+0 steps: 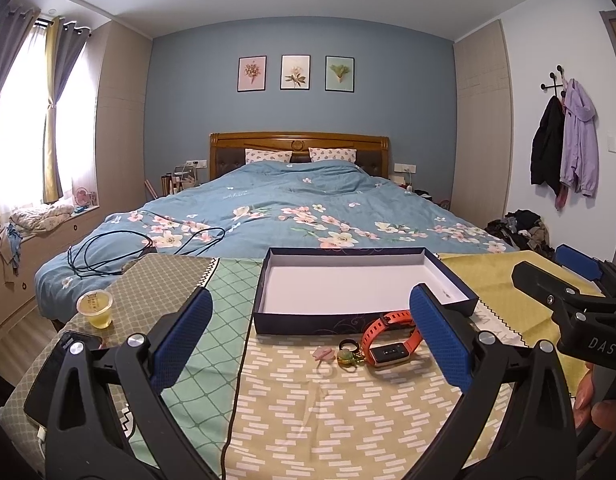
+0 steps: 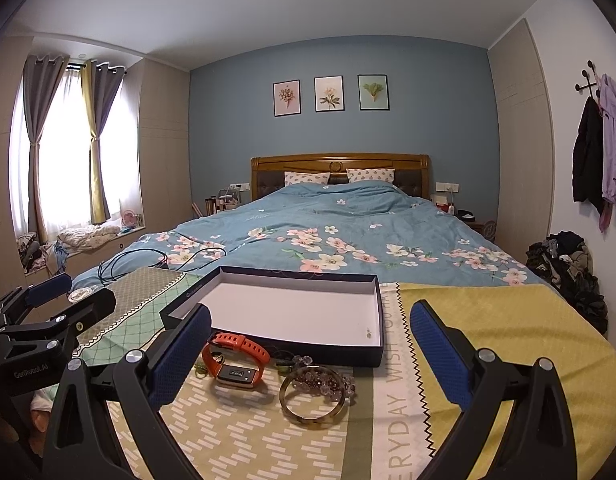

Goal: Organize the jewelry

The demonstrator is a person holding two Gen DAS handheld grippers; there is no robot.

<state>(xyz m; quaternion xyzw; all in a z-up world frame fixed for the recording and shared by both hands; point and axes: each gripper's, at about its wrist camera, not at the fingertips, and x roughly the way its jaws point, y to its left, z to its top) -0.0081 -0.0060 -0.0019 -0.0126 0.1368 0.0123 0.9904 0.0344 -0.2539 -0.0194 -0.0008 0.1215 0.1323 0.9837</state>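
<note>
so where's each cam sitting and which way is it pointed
Left wrist: rides the left gripper, facing the bed over the open box and orange watch; own blue fingers spread, right gripper and a hand at right.
Right wrist: rides the right gripper, same heading, over the bangle and watch; left gripper at left edge.
Shared: box, watch, bed.

Black hand-held gripper (image 1: 308,336); blue textured pads (image 1: 440,336); silver screws; possibly "DAS" lettering.
</note>
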